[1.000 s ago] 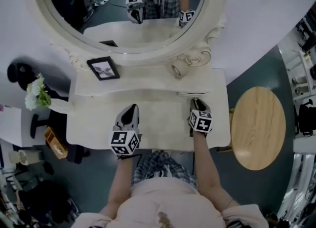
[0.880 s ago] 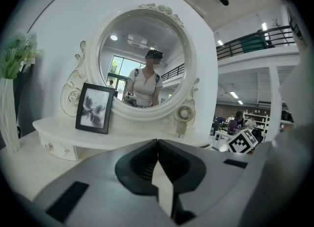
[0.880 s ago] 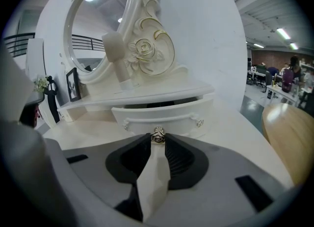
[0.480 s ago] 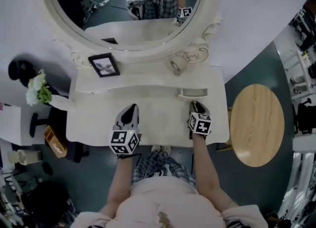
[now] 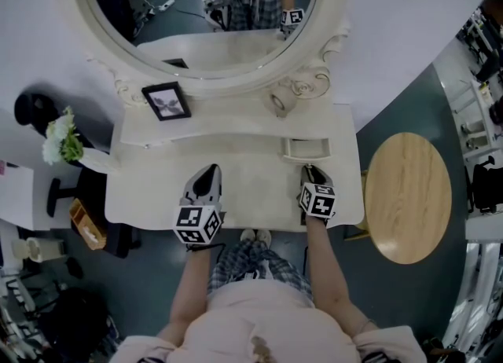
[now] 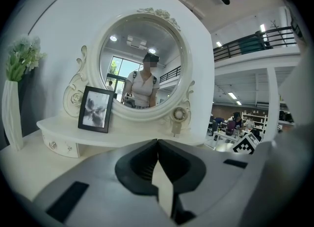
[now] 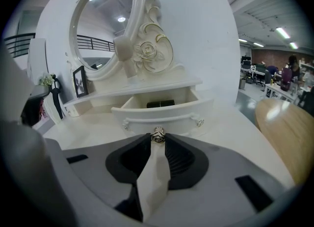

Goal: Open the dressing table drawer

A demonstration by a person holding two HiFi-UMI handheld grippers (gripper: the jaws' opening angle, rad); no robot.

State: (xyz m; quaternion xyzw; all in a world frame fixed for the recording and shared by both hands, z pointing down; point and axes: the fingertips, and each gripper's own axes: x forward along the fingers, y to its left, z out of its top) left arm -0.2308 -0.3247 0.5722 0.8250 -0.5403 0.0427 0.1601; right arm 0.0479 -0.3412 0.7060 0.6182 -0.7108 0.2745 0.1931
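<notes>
— Where is the drawer [image 7: 171, 115] at this moment?

— It sits under the small raised shelf on the right side of the dressing table [image 5: 149, 188], below the carved foot of the mirror [image 5: 196, 8]. It stands pulled out a part of the way, so its inside is open from above. A dark object [image 7: 160, 103] lies at the back of it (what it is, the views do not make clear).

— And the right gripper [image 7: 157, 142]?

— Its two fingers are clamped on the small metal knob [image 7: 158, 133] in the middle of the drawer front. The knob shows just at the fingertips, pinched between both pads.

— What does the left gripper [image 6: 157, 145] do?

— It hangs over the middle of the tabletop, well apart from the drawer. Its fingertips meet each other and nothing is between them. It points toward the mirror and the photo frame [image 5: 166, 103].

— Is there anything else near the table?

— White flowers [image 5: 61, 140] stand beside its left end, and a round wooden top [image 5: 409, 196] is just beside its right end. The person is reflected in the mirror.
</notes>
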